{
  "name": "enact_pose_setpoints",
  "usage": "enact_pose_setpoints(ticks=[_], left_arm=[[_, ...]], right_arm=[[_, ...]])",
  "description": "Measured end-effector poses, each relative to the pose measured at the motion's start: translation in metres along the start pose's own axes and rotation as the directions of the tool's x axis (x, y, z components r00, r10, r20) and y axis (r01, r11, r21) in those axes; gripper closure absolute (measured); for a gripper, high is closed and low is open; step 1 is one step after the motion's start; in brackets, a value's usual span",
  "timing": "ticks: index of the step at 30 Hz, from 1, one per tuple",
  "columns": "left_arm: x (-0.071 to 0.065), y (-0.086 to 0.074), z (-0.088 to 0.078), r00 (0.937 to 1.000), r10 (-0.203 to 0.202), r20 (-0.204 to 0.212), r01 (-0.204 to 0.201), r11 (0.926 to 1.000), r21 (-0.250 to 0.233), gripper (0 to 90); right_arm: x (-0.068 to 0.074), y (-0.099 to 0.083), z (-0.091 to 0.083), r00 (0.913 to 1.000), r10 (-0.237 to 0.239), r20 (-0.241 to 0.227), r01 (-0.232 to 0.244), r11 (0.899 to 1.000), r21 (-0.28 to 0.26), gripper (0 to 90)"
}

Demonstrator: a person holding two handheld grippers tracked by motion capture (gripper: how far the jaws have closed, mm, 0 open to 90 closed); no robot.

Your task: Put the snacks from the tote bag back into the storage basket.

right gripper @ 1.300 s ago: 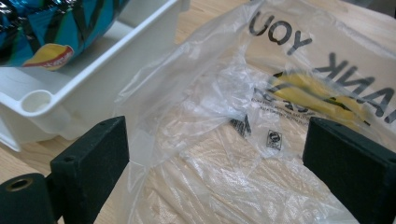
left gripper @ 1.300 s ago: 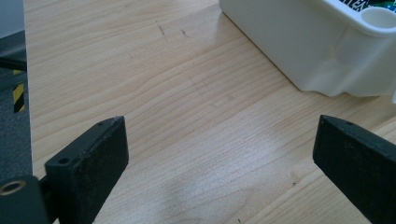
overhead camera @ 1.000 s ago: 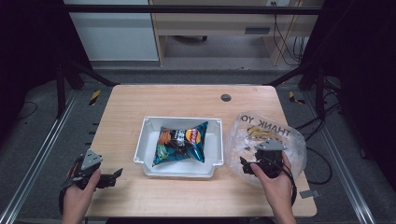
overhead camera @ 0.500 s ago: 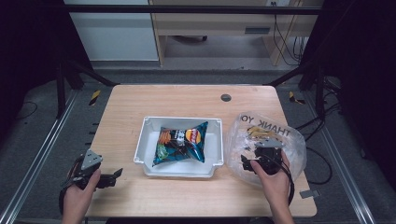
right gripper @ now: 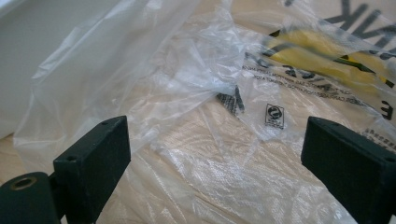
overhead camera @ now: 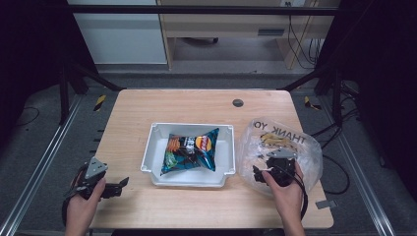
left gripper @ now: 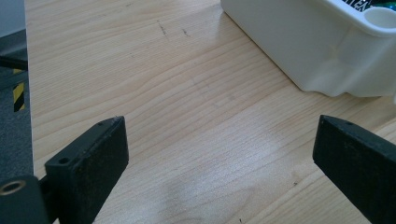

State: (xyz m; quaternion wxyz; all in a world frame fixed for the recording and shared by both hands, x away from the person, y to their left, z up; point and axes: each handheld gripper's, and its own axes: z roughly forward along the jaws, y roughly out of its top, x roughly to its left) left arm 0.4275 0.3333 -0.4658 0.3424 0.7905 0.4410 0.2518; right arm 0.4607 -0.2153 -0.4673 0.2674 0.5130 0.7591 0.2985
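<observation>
A white bin (overhead camera: 152, 147) sits mid-table with a blue chip bag (overhead camera: 192, 150) lying in it. To its right a clear plastic bag (overhead camera: 305, 147) printed in black and yellow is spread on the wood. My right gripper (overhead camera: 265, 172) rests over that bag's near part, jaws wide open, with crumpled film (right gripper: 205, 93) between and beyond them and nothing pinched. My left gripper (overhead camera: 120, 186) hovers at the table's front left corner, open, pointing toward the bin's corner (left gripper: 345, 56) over bare wood (left gripper: 196, 121).
A small dark round hole (overhead camera: 238, 103) marks the table's far side. The table's left edge (left gripper: 25, 107) lies close to my left gripper, with grey floor and a yellow-black striped marker (left gripper: 17, 95) beyond it. Dark frame posts flank the table.
My right gripper has crept a little forward over the plastic bag. The left gripper has stayed put.
</observation>
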Motion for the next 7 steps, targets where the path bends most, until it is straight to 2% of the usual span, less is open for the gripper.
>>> enact_pose_setpoints(ticks=[7], left_arm=[[0.002, 0.0009, 0.0003, 1.0, -0.007, 0.005, 0.007, 1.0, -0.006, 3.1]], right_arm=[[0.0036, -0.0038, 0.0002, 0.9999, -0.007, 0.008, 0.007, 1.0, -0.01, 8.3]])
